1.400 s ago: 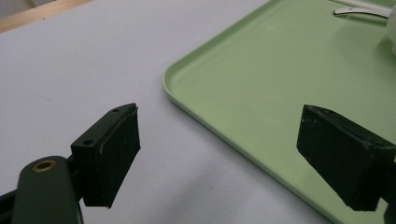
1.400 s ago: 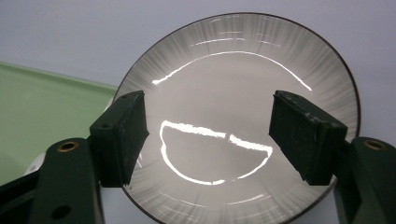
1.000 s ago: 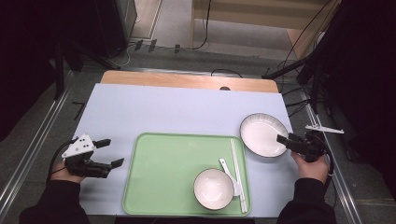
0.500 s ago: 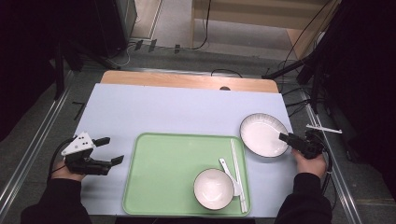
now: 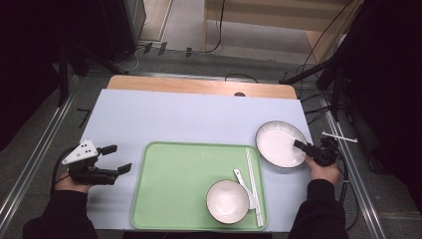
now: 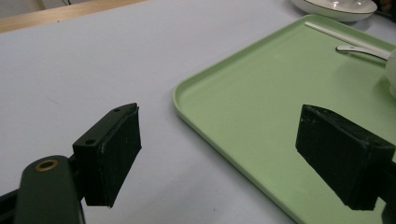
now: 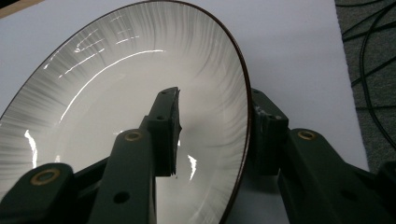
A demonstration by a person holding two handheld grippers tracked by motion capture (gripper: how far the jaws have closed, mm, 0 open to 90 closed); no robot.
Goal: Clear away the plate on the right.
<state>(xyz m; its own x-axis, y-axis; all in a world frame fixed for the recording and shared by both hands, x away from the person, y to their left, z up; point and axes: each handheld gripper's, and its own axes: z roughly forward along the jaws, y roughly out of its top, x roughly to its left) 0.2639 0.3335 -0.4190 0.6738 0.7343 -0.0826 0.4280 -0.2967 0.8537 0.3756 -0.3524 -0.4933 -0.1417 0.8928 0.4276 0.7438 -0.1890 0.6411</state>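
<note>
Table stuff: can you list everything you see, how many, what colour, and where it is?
plate: 1, white with a dark rim, on the mat right of the tray, its rim between the right tongs' jaws
tray: 1, light green, near middle of the mat
bowl: 1, white, on the tray's near right part
spoon: 1, white, on the tray just right of the bowl
chopsticks: 1 pair, white, along the tray's right edge
mat: 1, pale lilac, covering most of the table
table: 1, wooden, far edge showing
left tongs: 1, black, open, left of the tray, over the mat
right tongs: 1, black, one jaw inside the plate, one outside its rim, closing in
</note>
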